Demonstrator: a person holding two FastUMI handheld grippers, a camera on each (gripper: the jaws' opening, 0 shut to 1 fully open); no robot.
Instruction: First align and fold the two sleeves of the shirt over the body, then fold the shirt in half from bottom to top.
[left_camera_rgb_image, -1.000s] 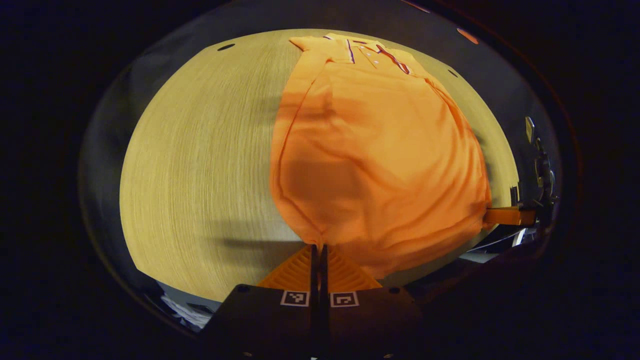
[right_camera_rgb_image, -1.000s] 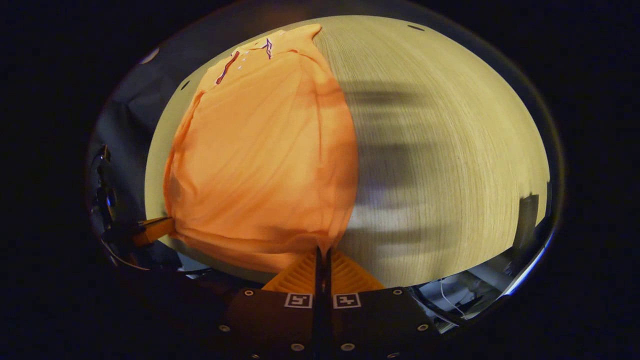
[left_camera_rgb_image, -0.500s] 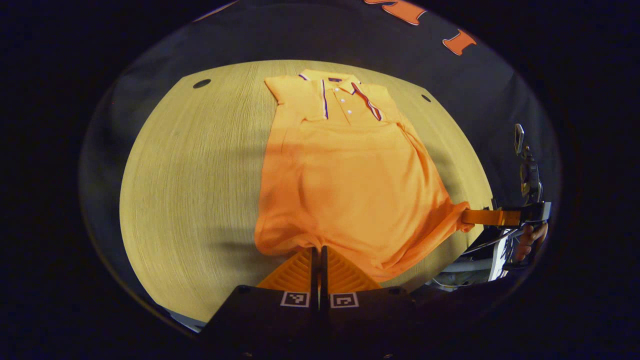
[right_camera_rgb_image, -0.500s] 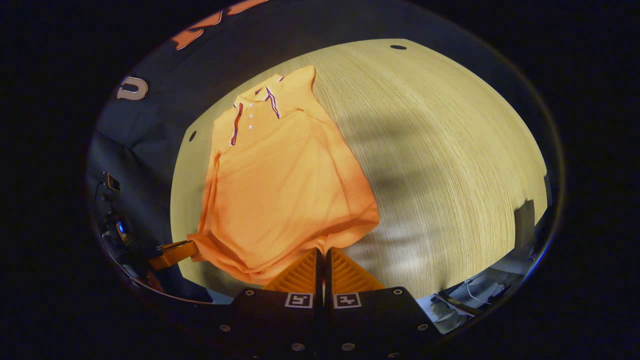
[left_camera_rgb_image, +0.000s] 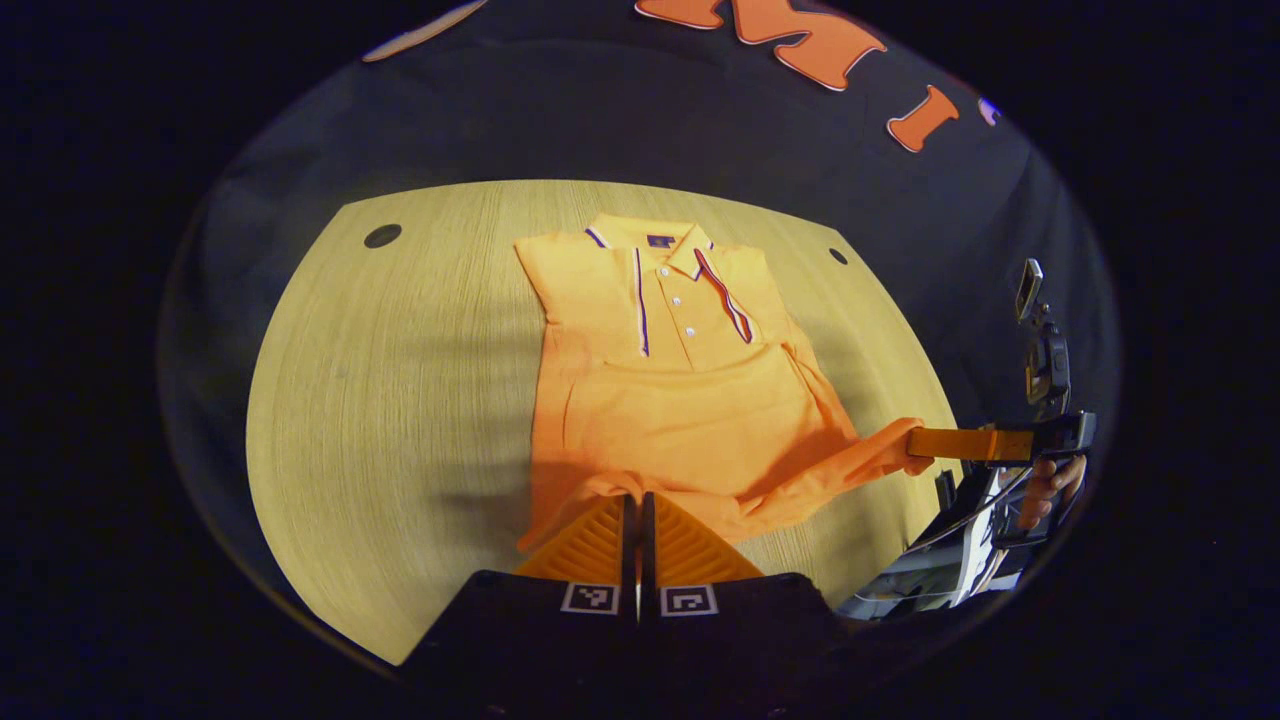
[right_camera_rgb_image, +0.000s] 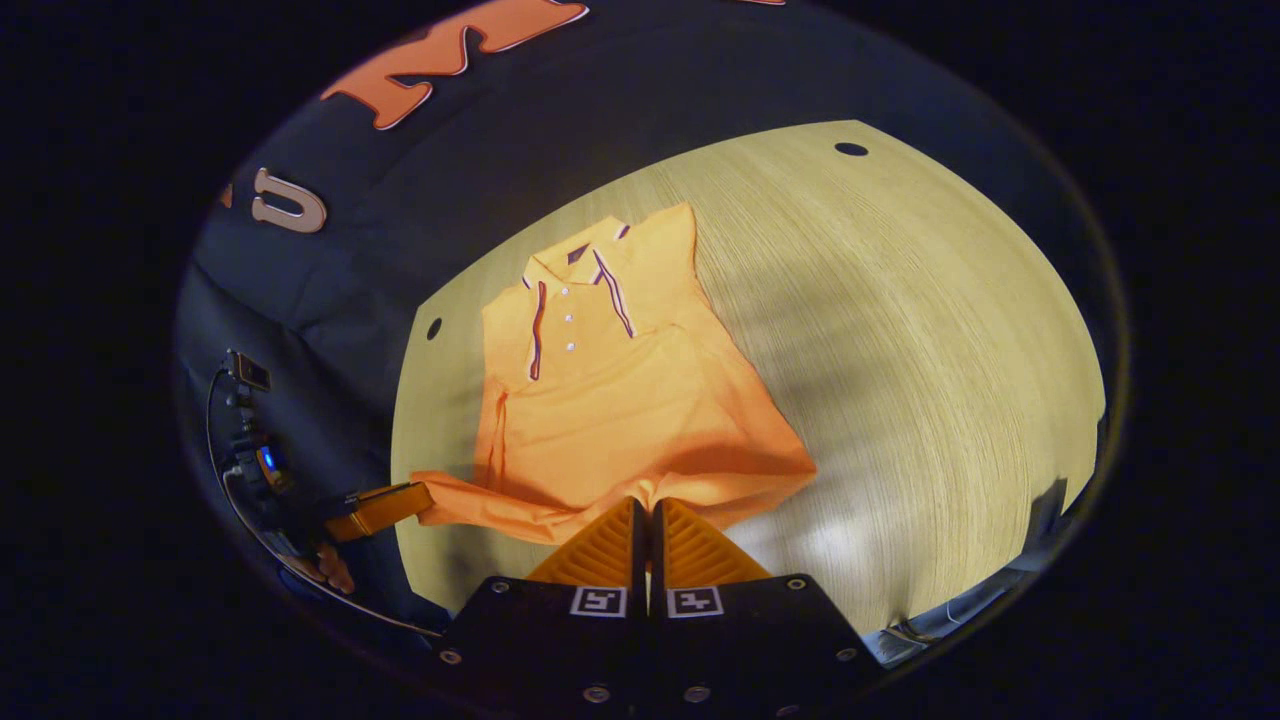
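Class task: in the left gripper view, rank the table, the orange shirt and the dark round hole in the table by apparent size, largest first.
1. table
2. orange shirt
3. dark round hole

Fisheye distortion does not change this order.

The lifted hem is covering the lower body of the orange shirt (left_camera_rgb_image: 690, 400), and both sleeves are lying out of sight. The table (right_camera_rgb_image: 950, 330) is running past the picture edge at its near corners.

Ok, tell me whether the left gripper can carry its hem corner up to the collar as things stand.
Probably yes. The left gripper is shut on the shirt hem, and the way to the collar looks free over flat fabric. The right gripper grips the other corner.
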